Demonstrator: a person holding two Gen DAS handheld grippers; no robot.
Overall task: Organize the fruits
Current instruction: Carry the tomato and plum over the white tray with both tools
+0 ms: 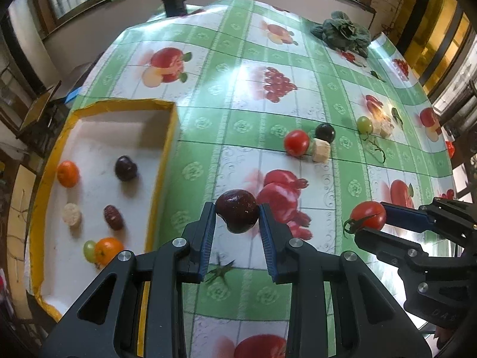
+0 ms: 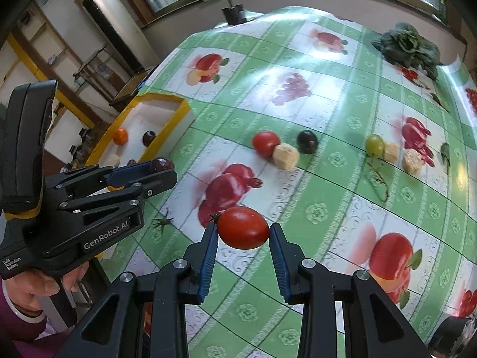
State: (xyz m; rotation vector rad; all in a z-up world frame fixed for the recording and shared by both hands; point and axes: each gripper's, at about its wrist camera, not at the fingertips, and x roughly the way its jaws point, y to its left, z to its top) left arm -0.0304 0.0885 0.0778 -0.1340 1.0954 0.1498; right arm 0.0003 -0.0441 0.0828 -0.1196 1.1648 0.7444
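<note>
My left gripper (image 1: pixel 237 216) is shut on a dark red cherry (image 1: pixel 237 213) and holds it above the tablecloth, right of the yellow-rimmed white tray (image 1: pixel 168 146). My right gripper (image 2: pixel 243 231) is shut on a red tomato (image 2: pixel 243 231), also seen in the left wrist view (image 1: pixel 369 216). The tray holds two oranges (image 1: pixel 68 173), a dark plum (image 1: pixel 125 168), a red date (image 1: pixel 113 217), a green grape (image 1: pixel 88 250) and a pale round piece (image 1: pixel 71 214). On the cloth lie a tomato (image 1: pixel 296 142), a dark grape (image 1: pixel 325 132), a green grape (image 1: pixel 364 124) and pale cubes (image 1: pixel 320 150).
A leafy green vegetable (image 1: pixel 342 32) lies at the far right of the table. A dark cylinder (image 1: pixel 174 4) stands at the far edge. Loose green stems (image 1: pixel 377 149) and a calyx (image 1: pixel 220 270) lie on the cloth. The table drops away on the left beyond the tray.
</note>
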